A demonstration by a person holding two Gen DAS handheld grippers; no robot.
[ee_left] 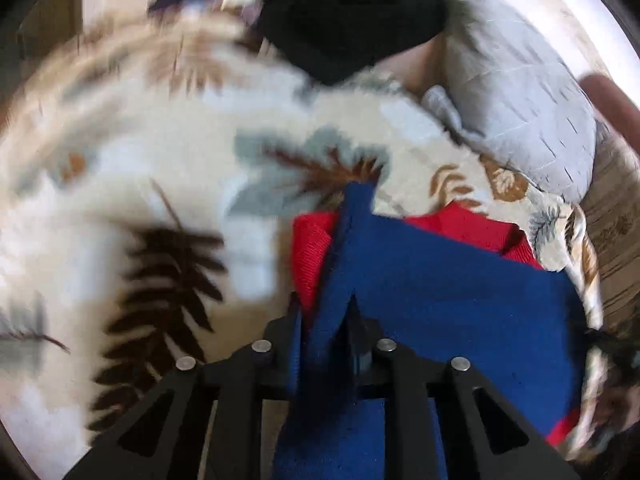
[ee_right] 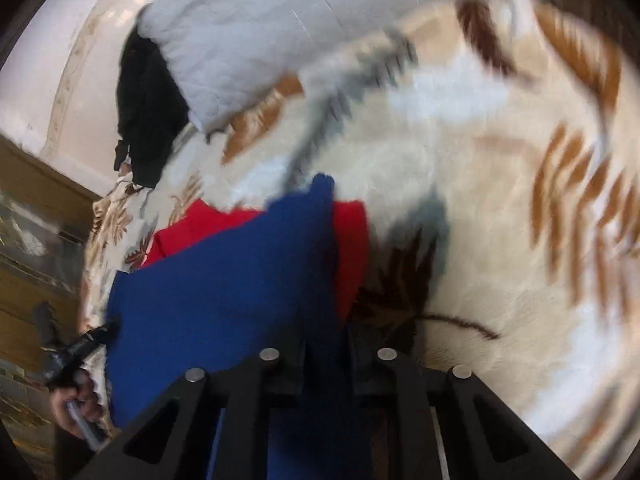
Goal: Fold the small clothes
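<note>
A dark blue knitted garment (ee_left: 440,288) lies over a red garment (ee_left: 312,248) on a leaf-patterned bedspread (ee_left: 160,160). My left gripper (ee_left: 324,320) is shut on one raised edge of the blue garment, and a fold stands up between its fingers. In the right wrist view the blue garment (ee_right: 220,300) covers most of the red garment (ee_right: 352,248). My right gripper (ee_right: 324,344) is shut on the opposite edge, its fingertips buried in the cloth. The left gripper (ee_right: 88,340) shows at the blue cloth's far left corner, held by a hand (ee_right: 76,404).
A black garment (ee_left: 348,12) and a grey quilted pillow (ee_left: 520,92) lie at the far side of the bed; they appear again as the black garment (ee_right: 148,120) and pillow (ee_right: 260,40). The bed's edge and a wooden floor (ee_right: 32,220) run along the left.
</note>
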